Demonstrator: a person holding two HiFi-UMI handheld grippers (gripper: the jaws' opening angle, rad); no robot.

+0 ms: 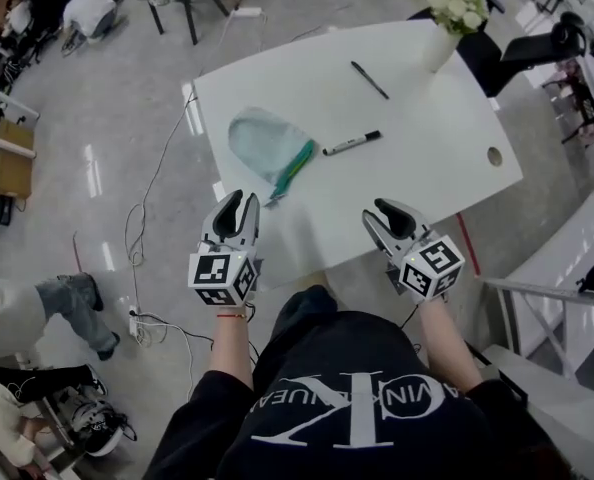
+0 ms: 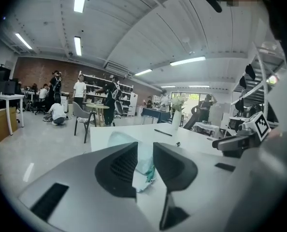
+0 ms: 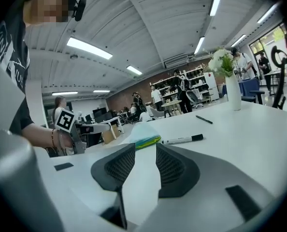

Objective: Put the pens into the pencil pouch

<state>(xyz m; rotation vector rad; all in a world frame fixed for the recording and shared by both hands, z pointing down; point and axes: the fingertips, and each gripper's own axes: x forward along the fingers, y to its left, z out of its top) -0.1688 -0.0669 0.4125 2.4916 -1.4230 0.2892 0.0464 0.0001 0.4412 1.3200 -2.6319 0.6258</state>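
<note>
I am holding both tools low at the near edge of the white table [image 1: 417, 138]. The left tool [image 1: 243, 203] and right tool [image 1: 389, 213] are empty, jaws part-open, likely gapped for a thin pen. The translucent pale-green pencil pouch [image 1: 262, 140] is lying flat ahead of the left tool, a teal-green pen [image 1: 293, 168] poking out. The black-capped white marker [image 1: 352, 143] is lying beside it. The slim black pen [image 1: 369, 80] is waiting farther off.

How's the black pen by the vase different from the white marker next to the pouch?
The black pen is dark all over; the marker has a white barrel and black cap. The black pen is slimmer, the marker thicker. The black pen lies near the vase, the marker close to the pouch. Both lie flat on the table, outside the pouch.
</note>
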